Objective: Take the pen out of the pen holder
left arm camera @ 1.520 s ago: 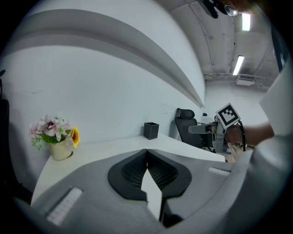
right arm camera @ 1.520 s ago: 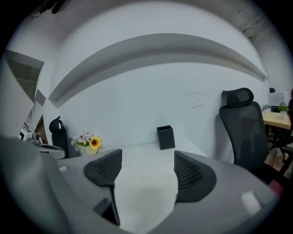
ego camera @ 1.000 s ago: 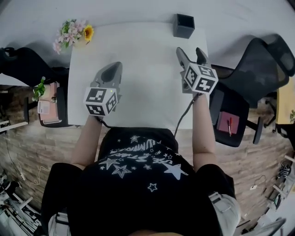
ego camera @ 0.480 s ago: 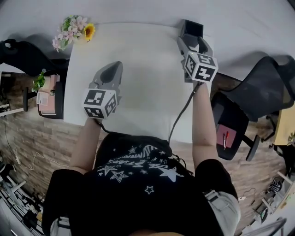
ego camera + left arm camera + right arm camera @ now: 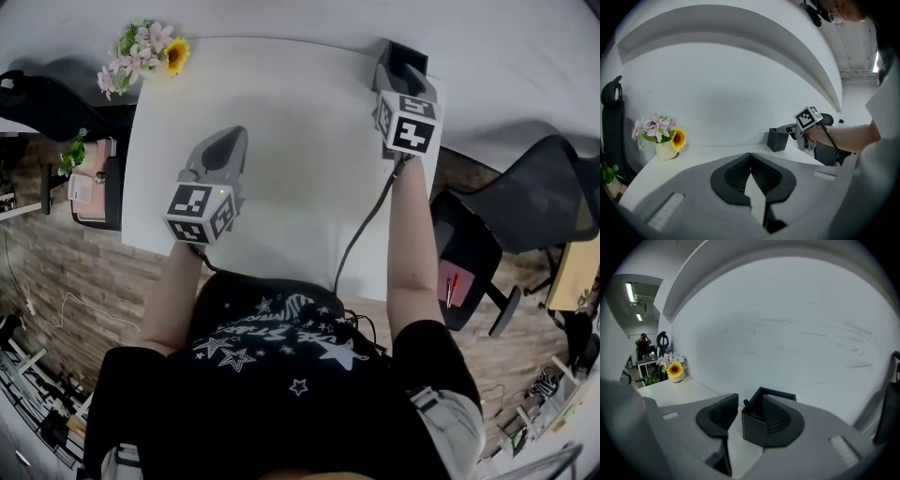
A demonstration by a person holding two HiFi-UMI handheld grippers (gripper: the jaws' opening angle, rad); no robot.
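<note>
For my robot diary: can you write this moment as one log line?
left gripper: shut, empty | right gripper: jaws open, pen holder between them | pen: in holder

Head view: the right gripper point(image 5: 401, 77) covers most of the holder point(image 5: 411, 52). I see only its far rim, and the pen is hidden there. Right gripper view: just the dark tip of the pen point(image 5: 746, 404) clears the rim, the rest is sunk inside. The holder's near corner hides part of one of the fingers point(image 5: 783, 417). Left gripper view: the holder is too small for me to read its contents. The table point(image 5: 281, 141) has its near edge behind the person's torso point(image 5: 281, 366). Red item point(image 5: 450, 284) on the chair point(image 5: 473, 239): I can't tell what it is.
</note>
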